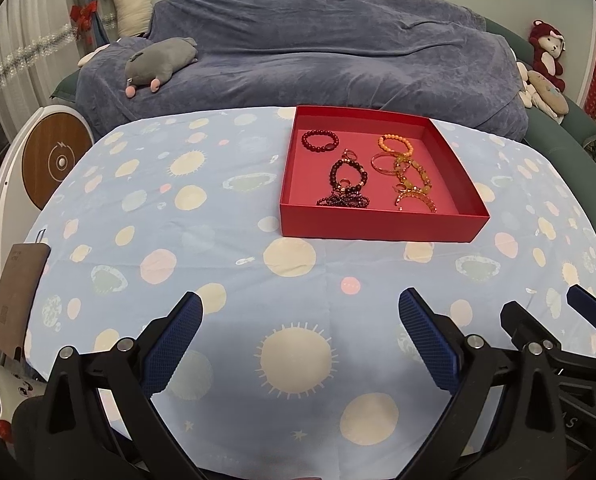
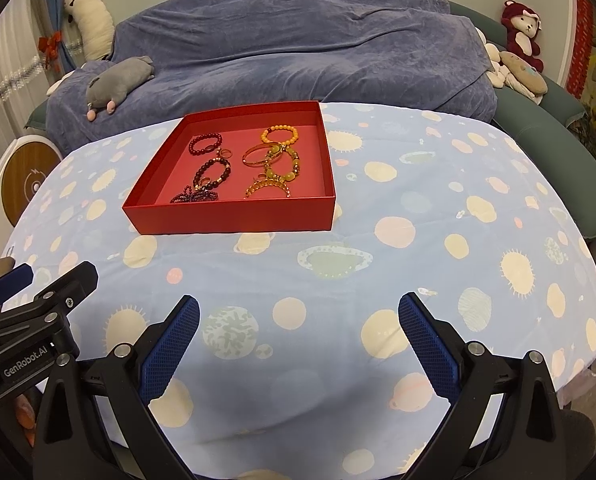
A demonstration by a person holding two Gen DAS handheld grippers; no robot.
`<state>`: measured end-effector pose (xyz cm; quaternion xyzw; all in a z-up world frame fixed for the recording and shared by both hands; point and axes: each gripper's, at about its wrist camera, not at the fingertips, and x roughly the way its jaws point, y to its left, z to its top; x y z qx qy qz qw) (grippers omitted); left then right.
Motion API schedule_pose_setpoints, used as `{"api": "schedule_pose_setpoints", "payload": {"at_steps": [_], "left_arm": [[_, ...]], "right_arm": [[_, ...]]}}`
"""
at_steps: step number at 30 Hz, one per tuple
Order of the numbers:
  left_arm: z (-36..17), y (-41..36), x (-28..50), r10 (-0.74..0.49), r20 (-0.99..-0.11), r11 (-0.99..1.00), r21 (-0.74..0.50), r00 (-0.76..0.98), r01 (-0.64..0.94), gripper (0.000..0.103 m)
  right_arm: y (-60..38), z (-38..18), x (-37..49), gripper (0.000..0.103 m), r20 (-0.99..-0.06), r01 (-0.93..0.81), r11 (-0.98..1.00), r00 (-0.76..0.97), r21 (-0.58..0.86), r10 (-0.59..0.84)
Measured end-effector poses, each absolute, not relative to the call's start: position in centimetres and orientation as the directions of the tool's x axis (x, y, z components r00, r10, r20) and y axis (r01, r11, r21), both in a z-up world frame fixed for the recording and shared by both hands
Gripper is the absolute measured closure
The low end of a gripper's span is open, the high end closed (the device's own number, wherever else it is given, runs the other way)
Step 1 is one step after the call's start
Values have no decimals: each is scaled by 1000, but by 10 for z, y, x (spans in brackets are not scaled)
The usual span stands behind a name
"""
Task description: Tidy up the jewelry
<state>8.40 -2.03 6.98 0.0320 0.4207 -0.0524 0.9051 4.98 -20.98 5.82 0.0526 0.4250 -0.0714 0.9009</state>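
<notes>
We see the scene from two low fisheye views, each looking forward between its own gripper's blue-padded fingers across the bench covered in a pale blue planet-print cloth (image 1: 226, 240). The left view sits left of the shallow red cardboard tray (image 1: 382, 228), so the tray falls right of centre; the right view has it left of centre (image 2: 234, 220). Both stand well back from the tray and share the blue-covered sofa (image 2: 298, 40) behind.

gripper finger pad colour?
Blue, textured pads on the fingers; right wrist view shows it best.
</notes>
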Motion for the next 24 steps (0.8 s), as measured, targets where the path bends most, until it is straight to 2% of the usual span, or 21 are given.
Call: {"api": "schedule_pose_setpoints", "payload": {"at_steps": [24], "left_arm": [[70, -20, 82, -48, -763, 994, 28, 645, 107, 9]], "right_arm": [[-208, 57, 50, 7, -774, 174, 984, 628, 37, -82]]}}
